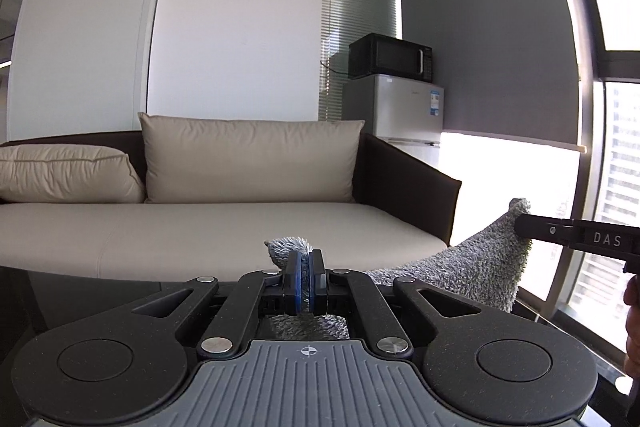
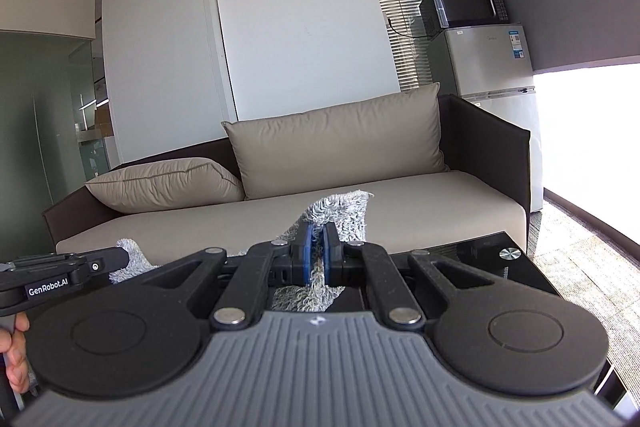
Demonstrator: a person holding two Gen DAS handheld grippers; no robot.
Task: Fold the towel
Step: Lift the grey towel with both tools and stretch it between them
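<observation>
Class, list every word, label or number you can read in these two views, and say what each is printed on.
"DAS": side of the right hand-held gripper.
"GenRobot.AI": side of the left hand-held gripper.
Fridge sticker: too small to read.
Microwave panel: too small to read.

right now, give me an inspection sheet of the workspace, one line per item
surface: dark glossy table below the grippers, with a round metal fitting on it; the towel is lifted off it as far as can be seen
job's things: grey towel held up by two corners, sagging between them
clutter: nothing seen
grippers: left gripper shut on one towel corner; right gripper shut on the other
cables: one dark cable runs from the microwave across the blinds
surroundings: beige sofa with two cushions straight ahead, microwave on a small fridge, bright window to the right
</observation>
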